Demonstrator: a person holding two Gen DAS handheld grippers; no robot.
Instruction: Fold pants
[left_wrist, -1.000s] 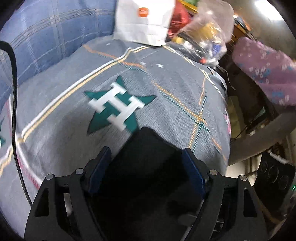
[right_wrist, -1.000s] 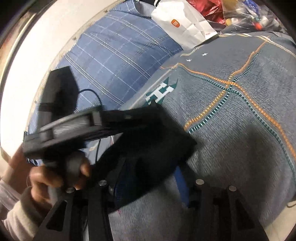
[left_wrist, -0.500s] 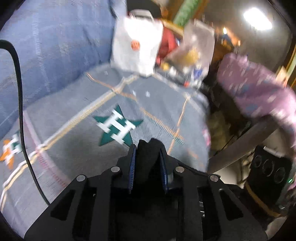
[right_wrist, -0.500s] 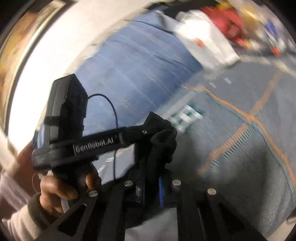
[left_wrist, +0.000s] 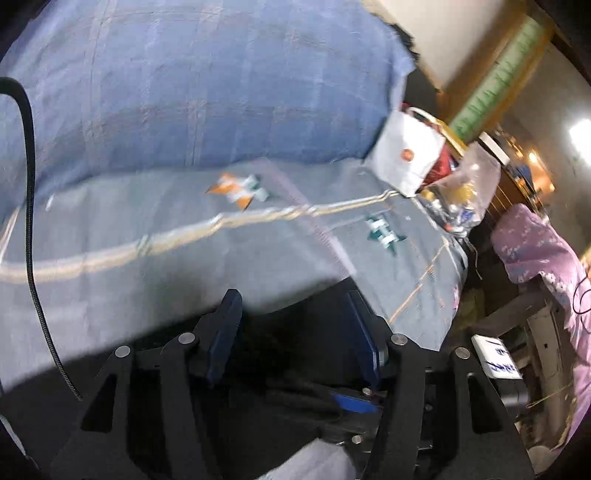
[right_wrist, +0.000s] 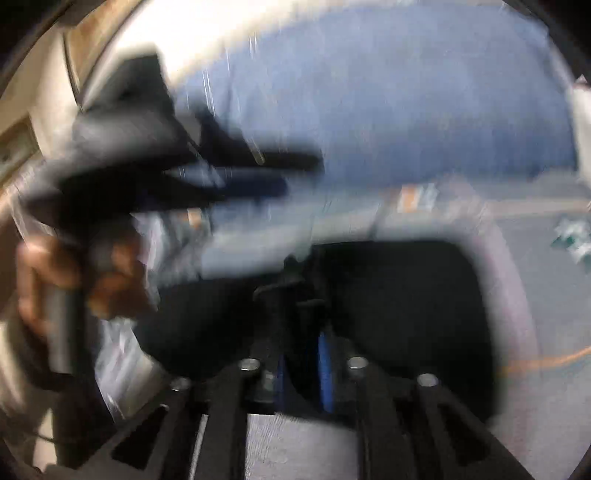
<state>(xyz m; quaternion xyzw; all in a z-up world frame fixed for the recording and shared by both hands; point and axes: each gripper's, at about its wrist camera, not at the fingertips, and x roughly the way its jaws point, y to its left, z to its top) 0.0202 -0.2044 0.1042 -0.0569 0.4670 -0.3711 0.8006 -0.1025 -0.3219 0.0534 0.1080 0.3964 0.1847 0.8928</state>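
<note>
Both views blurred by motion, the right wrist view heavily.

Left gripper (left_wrist: 295, 325): jaws stand moderately wide and are opening. Black pants (left_wrist: 295, 369) lie under and between the blue pads (left_wrist: 225, 332); fabric does not look pinched, the pads stand clear of it on both sides.

Right gripper (right_wrist: 301, 354): jaws narrow, opening. A ridge of the pants (right_wrist: 406, 306) rises between the blue pads (right_wrist: 325, 369); too blurred to tell whether the pads press on the cloth.

The pants lie as a dark mass on the grey blanket (left_wrist: 184, 240) with striped lines and star emblems, spread over a bed. Behind it a blue checked cover (left_wrist: 184, 92).

In the right wrist view, at left, a hand (right_wrist: 55, 277) grips the handle of the left gripper, seen side on.

Far end of the bed: a white paper bag (left_wrist: 406, 158), a clear plastic bag (left_wrist: 465, 192) of small items beside it. A purple flowered cloth (left_wrist: 535, 251) lies off the bed at right.
</note>
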